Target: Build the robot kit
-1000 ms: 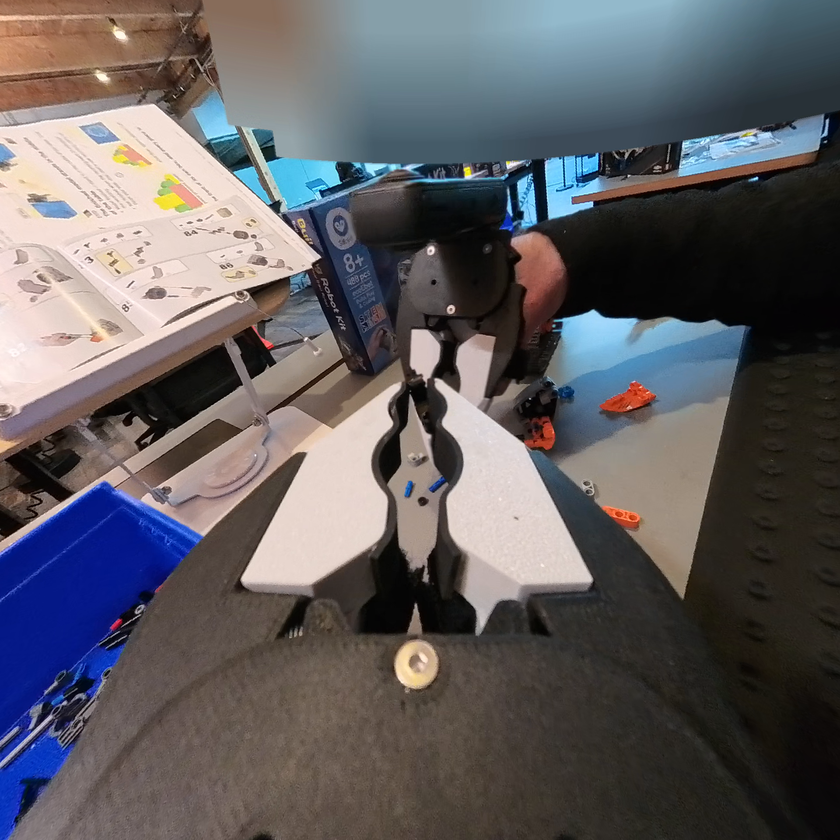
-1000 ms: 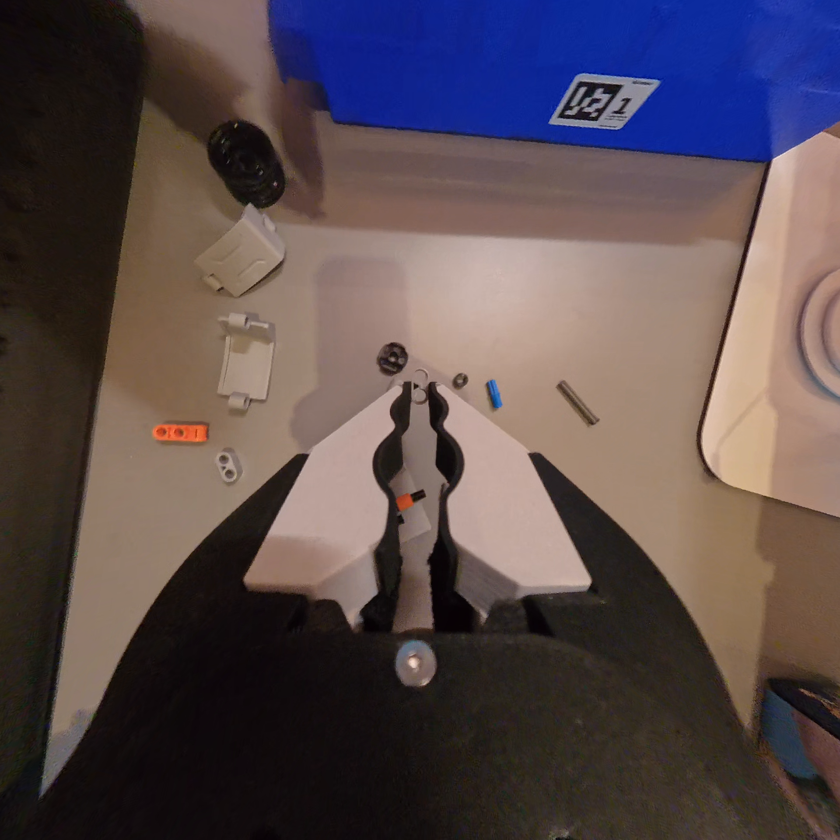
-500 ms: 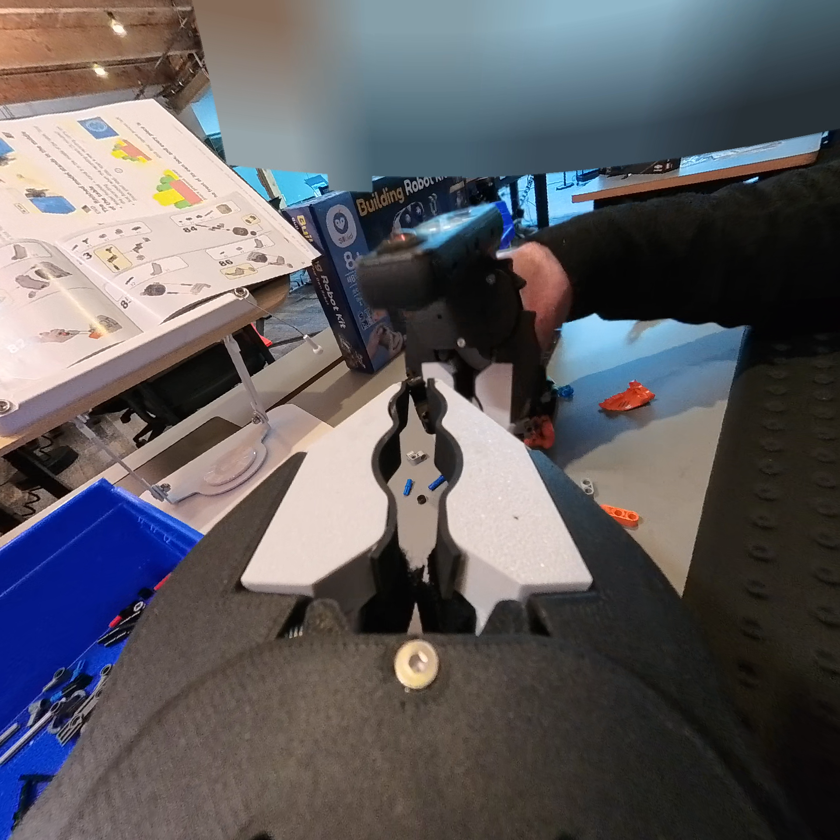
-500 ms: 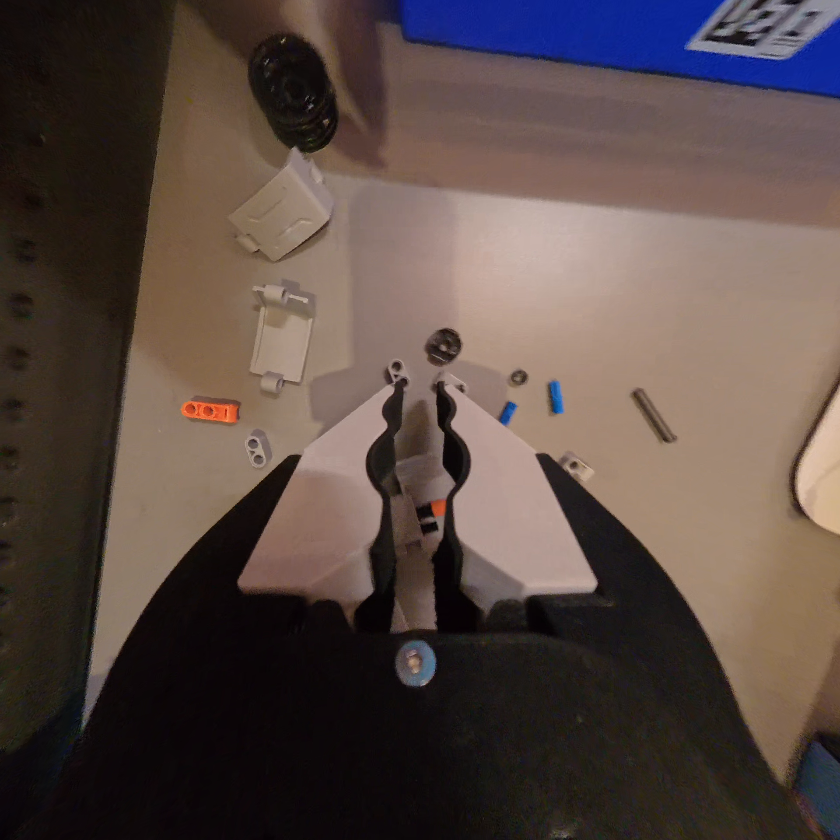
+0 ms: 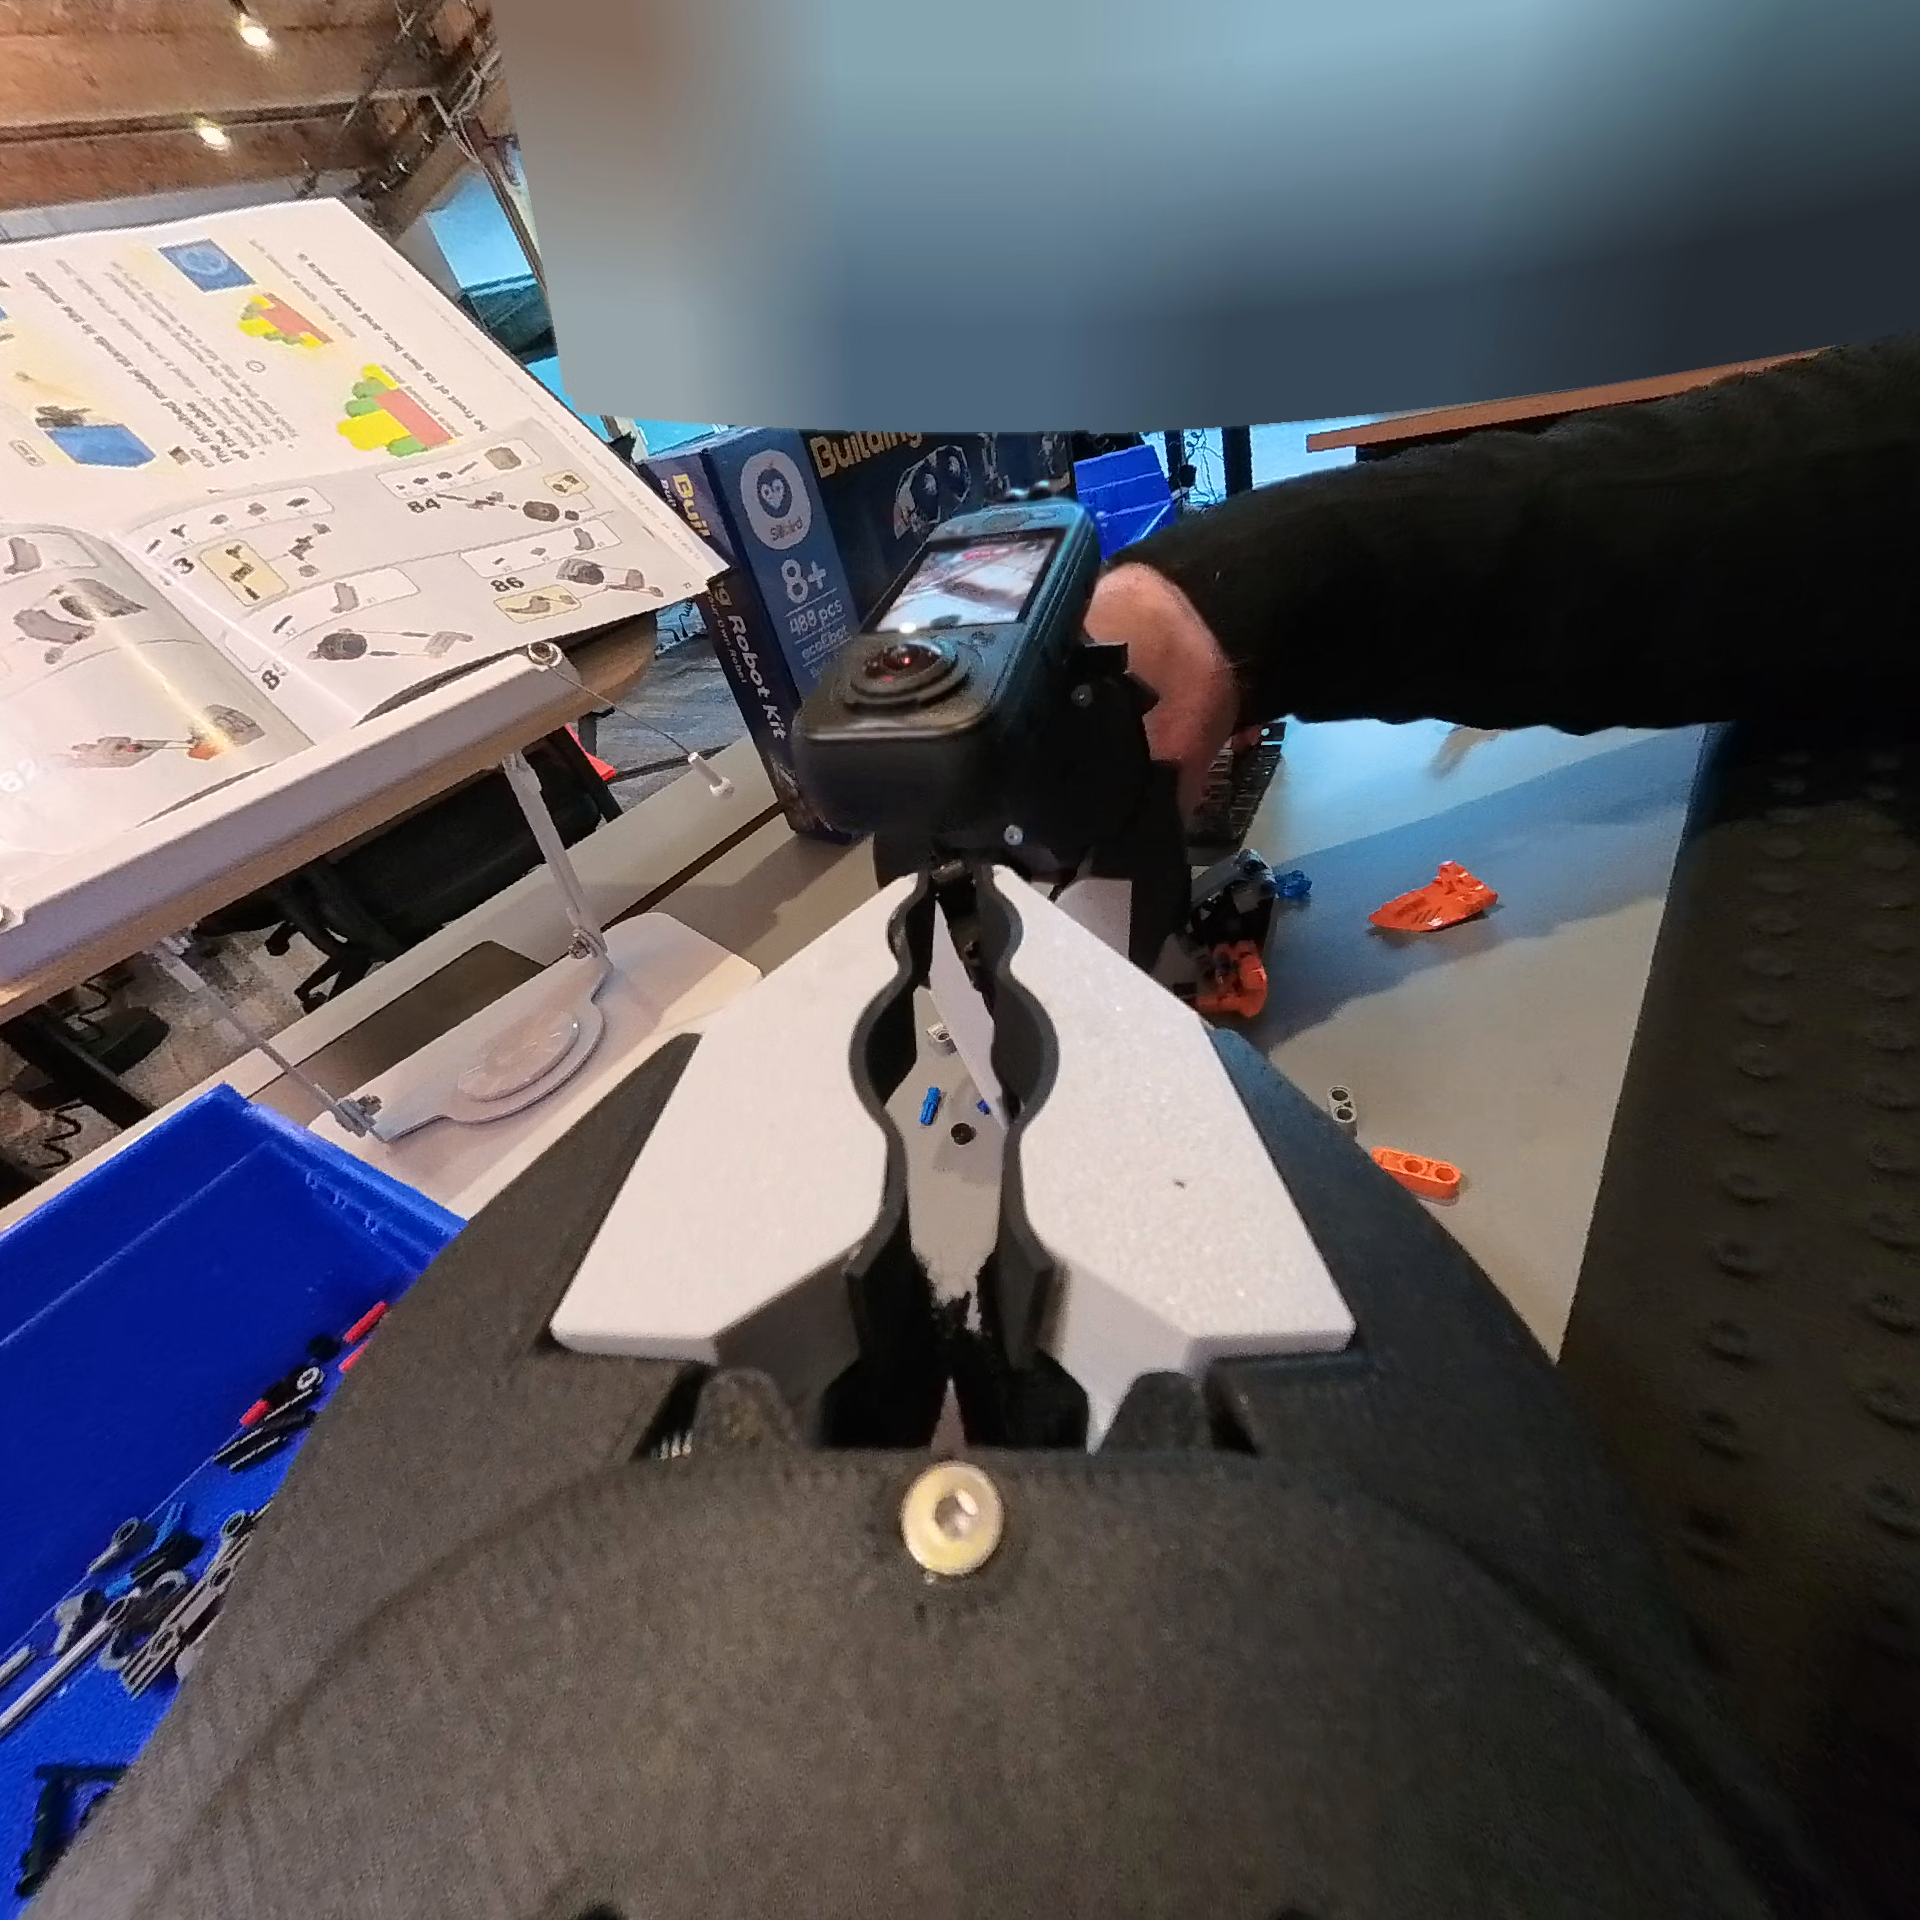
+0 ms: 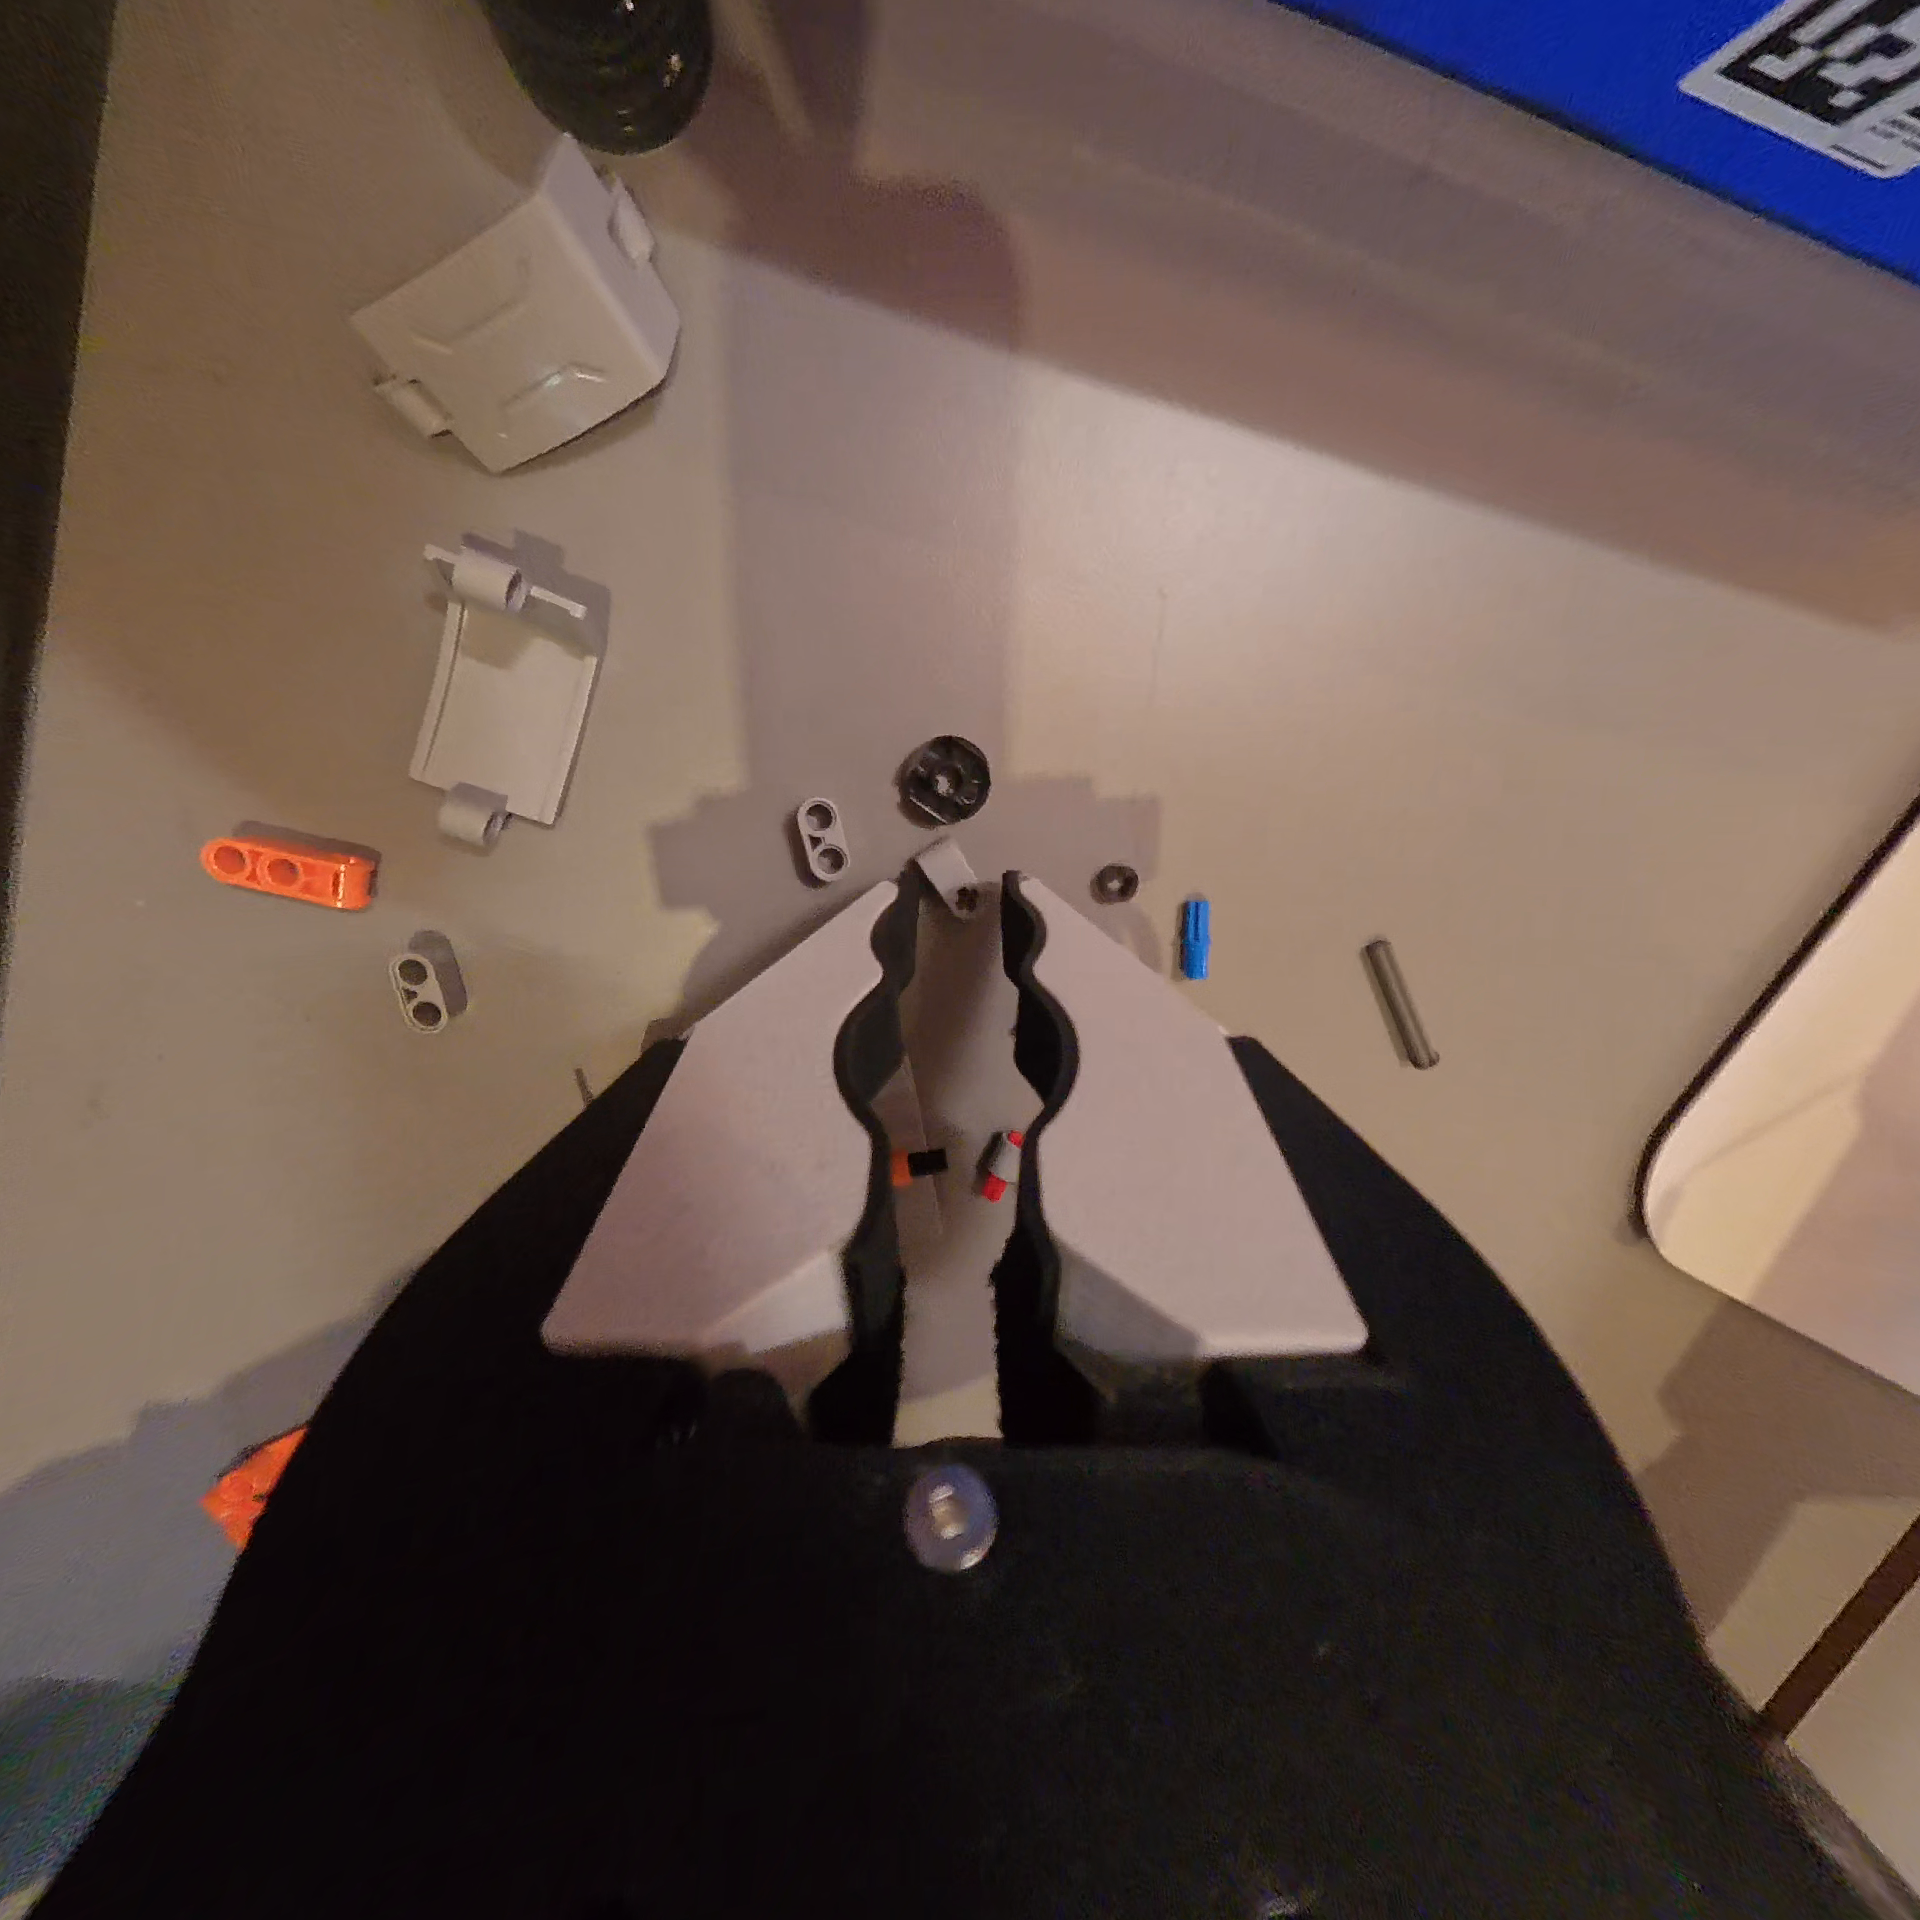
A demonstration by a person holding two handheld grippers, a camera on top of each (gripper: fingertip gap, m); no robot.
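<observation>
Your left wrist camera sits behind the left claw (image 5: 954,894) and looks out nearly level across the desk (image 5: 1455,1029), toward the open booklet on its stand (image 5: 260,582) and the blue box (image 5: 790,623) beyond; the right claw (image 5: 977,987) with its own camera hangs close in front of it, facing back. Your right wrist camera sits behind the right claw (image 6: 954,894) and looks almost straight down, close to the desk (image 6: 1299,623). Shared ground: the patch of small parts under the right claw, including the blue pin (image 6: 1194,938) (image 5: 928,1104), the orange two-hole beam (image 6: 289,873) (image 5: 1415,1171), the blue bin (image 6: 1558,114) (image 5: 156,1351), and the stand's white base (image 6: 1808,1122) (image 5: 540,1029).
</observation>
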